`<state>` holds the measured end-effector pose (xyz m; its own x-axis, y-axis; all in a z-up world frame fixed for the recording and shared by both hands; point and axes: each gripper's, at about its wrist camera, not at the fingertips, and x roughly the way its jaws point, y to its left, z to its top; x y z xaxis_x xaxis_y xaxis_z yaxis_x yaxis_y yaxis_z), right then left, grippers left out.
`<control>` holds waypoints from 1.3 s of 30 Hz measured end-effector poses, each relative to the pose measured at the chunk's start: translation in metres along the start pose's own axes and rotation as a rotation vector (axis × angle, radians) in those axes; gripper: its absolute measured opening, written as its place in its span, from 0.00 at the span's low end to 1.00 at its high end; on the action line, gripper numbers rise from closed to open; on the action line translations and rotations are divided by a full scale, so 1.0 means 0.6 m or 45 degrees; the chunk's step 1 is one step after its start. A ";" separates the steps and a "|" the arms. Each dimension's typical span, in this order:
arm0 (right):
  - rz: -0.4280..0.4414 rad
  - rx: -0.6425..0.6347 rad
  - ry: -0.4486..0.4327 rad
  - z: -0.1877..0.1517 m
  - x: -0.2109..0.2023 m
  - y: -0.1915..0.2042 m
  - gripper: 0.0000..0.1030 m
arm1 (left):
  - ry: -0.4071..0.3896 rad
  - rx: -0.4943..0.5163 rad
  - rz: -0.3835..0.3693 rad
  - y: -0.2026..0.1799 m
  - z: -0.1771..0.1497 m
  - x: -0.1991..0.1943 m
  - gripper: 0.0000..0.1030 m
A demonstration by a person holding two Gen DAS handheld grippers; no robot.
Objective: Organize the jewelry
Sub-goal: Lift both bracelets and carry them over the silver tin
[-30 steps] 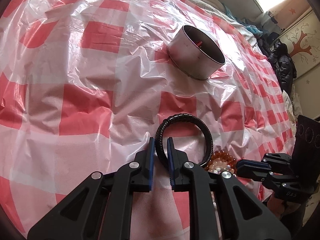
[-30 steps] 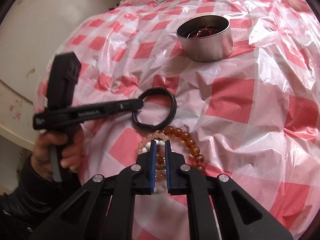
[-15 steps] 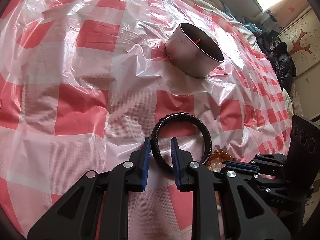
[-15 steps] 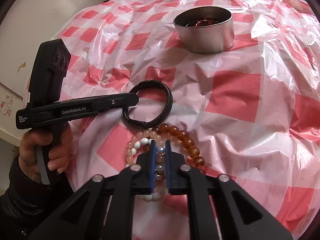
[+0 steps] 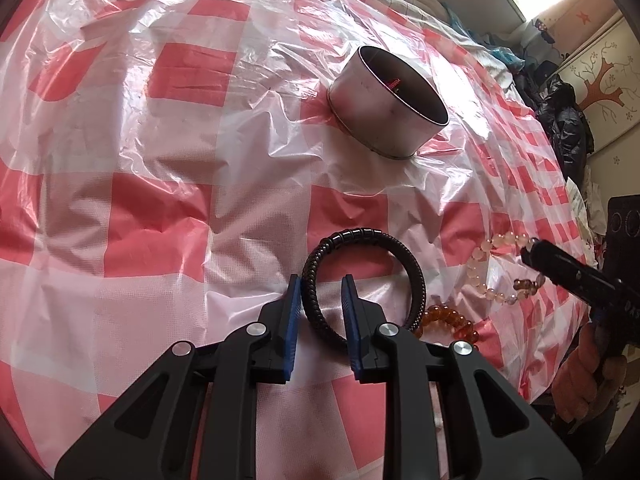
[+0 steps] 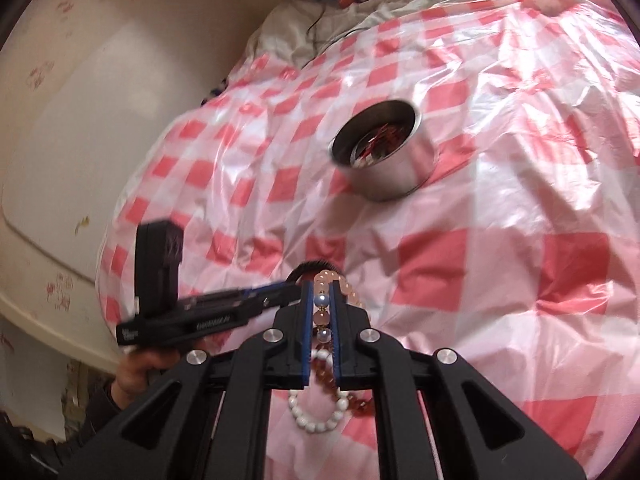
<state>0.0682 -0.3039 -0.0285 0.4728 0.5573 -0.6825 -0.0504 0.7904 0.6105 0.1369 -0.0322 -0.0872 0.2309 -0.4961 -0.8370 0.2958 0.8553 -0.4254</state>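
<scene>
My left gripper (image 5: 320,284) is open, its jaws either side of the near-left rim of a black braided bracelet (image 5: 414,268) that lies on the checked cloth. My right gripper (image 6: 322,292) is shut on a pale pink bead bracelet (image 6: 320,300) and holds it lifted; it hangs from the gripper at the right of the left wrist view (image 5: 478,270). An amber bead bracelet (image 5: 448,318) and a white bead bracelet (image 6: 316,416) lie on the cloth. A round metal tin (image 5: 386,108) with red jewelry inside (image 6: 380,142) stands further back.
A red-and-white checked plastic sheet (image 5: 160,220) covers the bed. A pale wall (image 6: 100,120) is at the left of the right wrist view. Dark clothes (image 5: 564,120) and a cabinet stand beyond the bed's far right.
My left gripper has opened around the black bracelet's rim. My right gripper has lifted the pale pink bead bracelet off the cloth, leaving the amber and white ones lying.
</scene>
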 end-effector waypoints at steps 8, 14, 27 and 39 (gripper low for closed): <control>-0.205 0.137 0.039 0.018 0.017 -0.069 0.21 | 0.006 0.001 -0.013 0.002 0.007 0.006 0.19; -0.429 -0.081 0.066 0.009 0.048 -0.041 0.38 | -0.003 0.047 0.020 -0.005 0.008 0.007 0.19; -0.012 0.138 -0.027 0.025 0.023 -0.065 0.08 | -0.100 0.052 -0.135 -0.031 0.022 -0.029 0.07; 0.266 0.334 -0.181 0.058 -0.003 -0.081 0.08 | -0.148 0.029 -0.114 -0.029 0.041 -0.034 0.08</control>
<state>0.1003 -0.3524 -0.0429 0.5946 0.6446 -0.4805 0.0597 0.5607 0.8259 0.1497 -0.0404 -0.0541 0.3081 -0.5852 -0.7501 0.3409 0.8040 -0.4872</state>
